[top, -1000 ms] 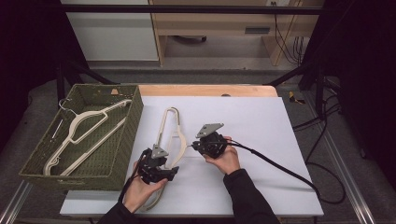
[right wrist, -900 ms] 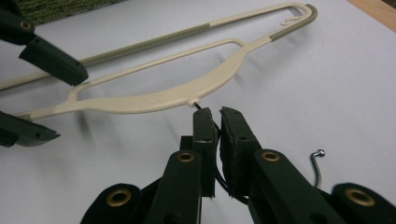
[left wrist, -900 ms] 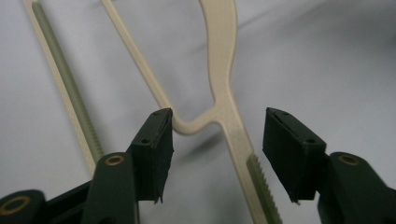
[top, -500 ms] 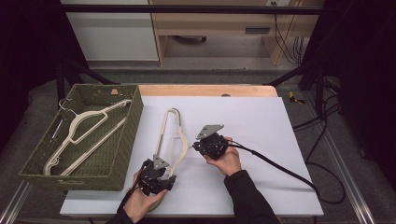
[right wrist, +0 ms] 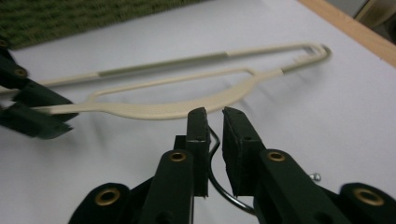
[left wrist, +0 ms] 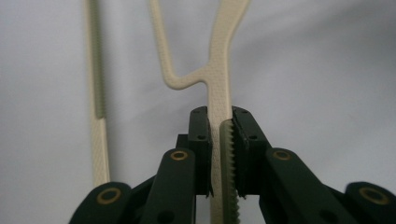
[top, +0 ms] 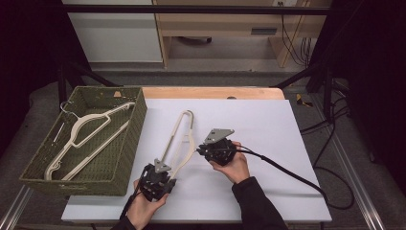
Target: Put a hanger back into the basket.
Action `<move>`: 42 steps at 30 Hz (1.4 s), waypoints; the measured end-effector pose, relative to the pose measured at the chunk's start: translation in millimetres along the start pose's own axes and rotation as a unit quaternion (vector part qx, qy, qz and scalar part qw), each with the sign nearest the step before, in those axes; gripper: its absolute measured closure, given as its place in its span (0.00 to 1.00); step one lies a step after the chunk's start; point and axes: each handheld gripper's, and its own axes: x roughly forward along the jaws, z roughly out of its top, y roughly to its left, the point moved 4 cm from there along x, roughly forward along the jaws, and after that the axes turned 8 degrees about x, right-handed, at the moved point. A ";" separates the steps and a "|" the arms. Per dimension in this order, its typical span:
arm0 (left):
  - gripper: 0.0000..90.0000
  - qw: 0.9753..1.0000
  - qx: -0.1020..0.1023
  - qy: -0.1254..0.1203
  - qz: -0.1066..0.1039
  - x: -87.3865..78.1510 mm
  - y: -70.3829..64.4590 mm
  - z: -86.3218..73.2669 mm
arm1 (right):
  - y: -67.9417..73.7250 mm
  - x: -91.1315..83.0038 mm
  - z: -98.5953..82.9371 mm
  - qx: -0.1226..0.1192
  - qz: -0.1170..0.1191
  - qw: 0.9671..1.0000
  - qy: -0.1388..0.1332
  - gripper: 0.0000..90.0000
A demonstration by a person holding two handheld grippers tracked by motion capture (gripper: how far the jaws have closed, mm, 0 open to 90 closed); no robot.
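Observation:
A cream plastic hanger (top: 187,114) lies lengthwise on the white table (top: 268,129), left of centre. My left gripper (top: 160,168) is at its near end, shut on the tip of one arm. In the left gripper view the jaws (left wrist: 220,116) pinch that textured arm (left wrist: 219,60), and the ribbed bar runs at the left. My right gripper (top: 198,149) sits at the hanger's neck. In the right gripper view its jaws (right wrist: 214,114) stand close together with the thin metal hook (right wrist: 214,158) between them, just under the cream shoulder (right wrist: 163,109).
A green woven basket (top: 129,143) stands at the table's left edge with another cream hanger (top: 84,127) inside. The right gripper's black cable (top: 287,172) trails off to the right. A wooden strip (top: 215,92) borders the table's far edge.
My left gripper drew back toward the near edge with the hanger's arm in it, and the hanger's far end swung slightly right. The right gripper stayed put.

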 end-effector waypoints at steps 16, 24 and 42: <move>0.90 0.999 0.002 -0.038 0.023 -27.7 15.6 10.3 | -14.5 -109.1 -15.3 0.070 0.012 0.986 -0.152 0.47; 0.91 0.997 -0.005 -0.062 0.035 -47.1 29.6 15.0 | -43.6 -126.2 -68.8 0.142 -0.021 0.978 -0.150 0.27; 0.95 0.989 0.000 -0.142 0.051 -82.7 41.6 20.1 | -56.1 -130.4 -98.5 0.170 -0.033 0.975 -0.136 0.19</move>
